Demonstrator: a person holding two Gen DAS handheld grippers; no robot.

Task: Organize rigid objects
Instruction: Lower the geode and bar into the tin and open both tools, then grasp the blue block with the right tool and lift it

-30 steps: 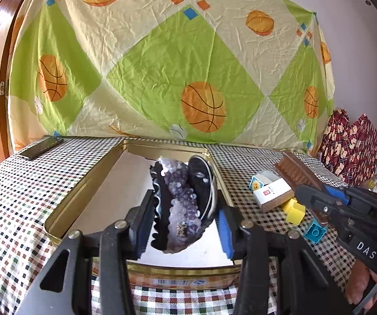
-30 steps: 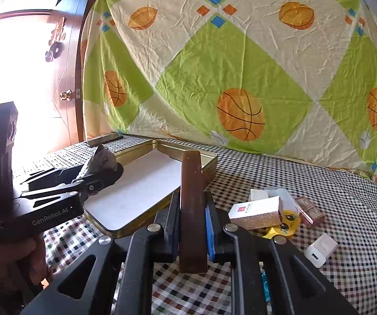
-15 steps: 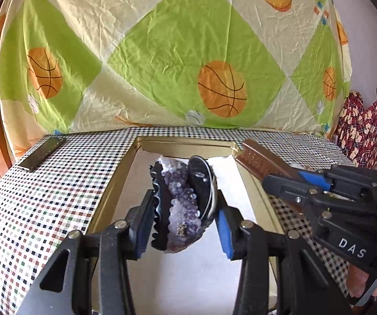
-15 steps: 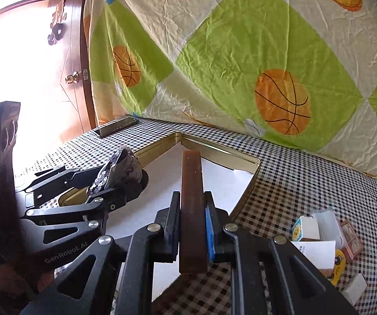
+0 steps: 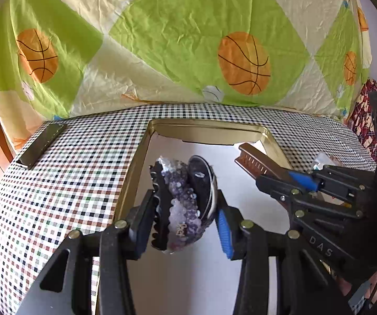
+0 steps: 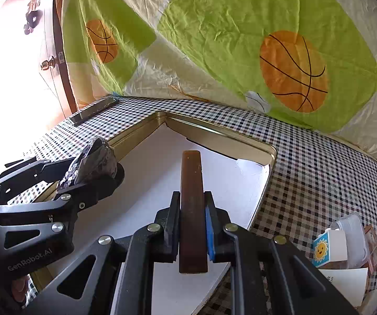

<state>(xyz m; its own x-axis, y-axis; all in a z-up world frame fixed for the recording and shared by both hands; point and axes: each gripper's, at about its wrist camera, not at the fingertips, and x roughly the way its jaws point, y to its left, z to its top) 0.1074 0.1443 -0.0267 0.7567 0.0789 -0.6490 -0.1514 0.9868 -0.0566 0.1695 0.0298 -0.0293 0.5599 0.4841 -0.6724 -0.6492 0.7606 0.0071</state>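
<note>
My left gripper (image 5: 186, 219) is shut on a purple amethyst geode (image 5: 180, 204) and holds it above the left half of the gold tray (image 5: 133, 173) lined with white paper. The geode also shows in the right wrist view (image 6: 94, 162). My right gripper (image 6: 192, 225) is shut on a long brown wooden comb (image 6: 192, 210), held over the tray's (image 6: 264, 189) right half. In the left wrist view the comb (image 5: 256, 160) sticks out from the right gripper (image 5: 280, 181) toward the tray's far right corner.
A dark phone (image 5: 43, 141) lies on the checked tablecloth (image 5: 70, 173) at the far left. Small boxes, including one with a sun face (image 6: 330, 246), sit right of the tray. A basketball-print sheet (image 5: 188, 39) hangs behind the table.
Both grippers have moved forward and over the tray with their objects. The right gripper with the comb came in from the pile of boxes on the right.
</note>
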